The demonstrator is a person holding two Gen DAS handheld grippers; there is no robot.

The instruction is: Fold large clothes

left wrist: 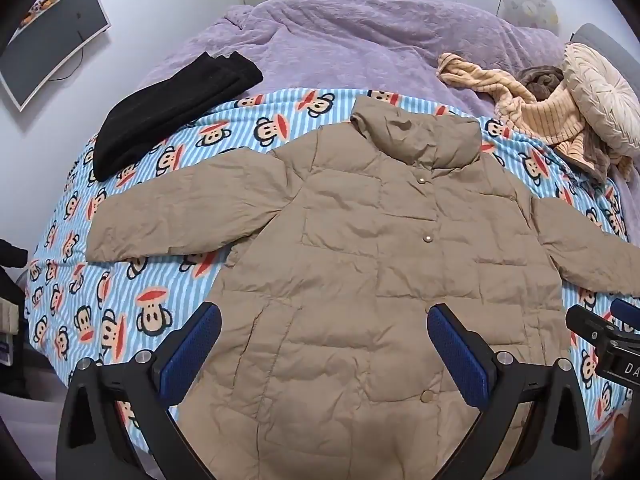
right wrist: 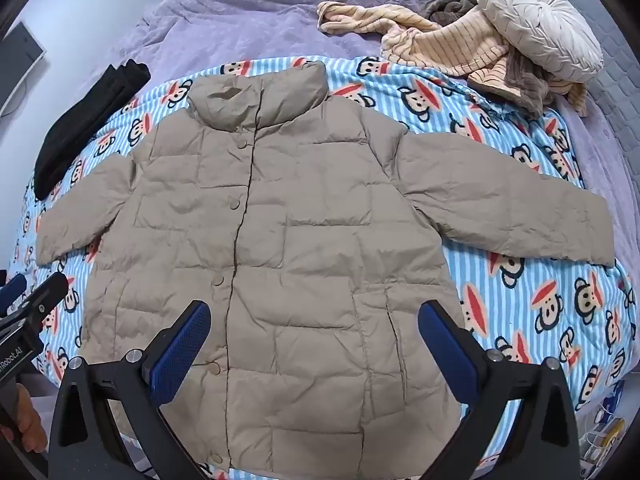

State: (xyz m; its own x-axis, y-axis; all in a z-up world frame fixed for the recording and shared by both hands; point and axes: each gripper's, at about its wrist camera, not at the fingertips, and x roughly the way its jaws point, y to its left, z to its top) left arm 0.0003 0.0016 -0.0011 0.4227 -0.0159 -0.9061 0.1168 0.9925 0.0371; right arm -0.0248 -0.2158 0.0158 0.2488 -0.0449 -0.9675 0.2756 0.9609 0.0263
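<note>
We see a beige quilted puffer jacket (left wrist: 360, 248) spread flat, unfolded, on the bed's monkey-print blanket (left wrist: 120, 304); left gripper (left wrist: 324, 344) and right gripper (right wrist: 314, 340) hover apart, empty, folding not begun.

Jacket (left wrist: 360, 260) flat on cartoon blanket (left wrist: 120, 300), collar at twelve o'clock; folded dark garment (left wrist: 168, 112) at ten o'clock; striped clothes (left wrist: 532, 108) and round cushion (left wrist: 600, 92) at two o'clock.
</note>
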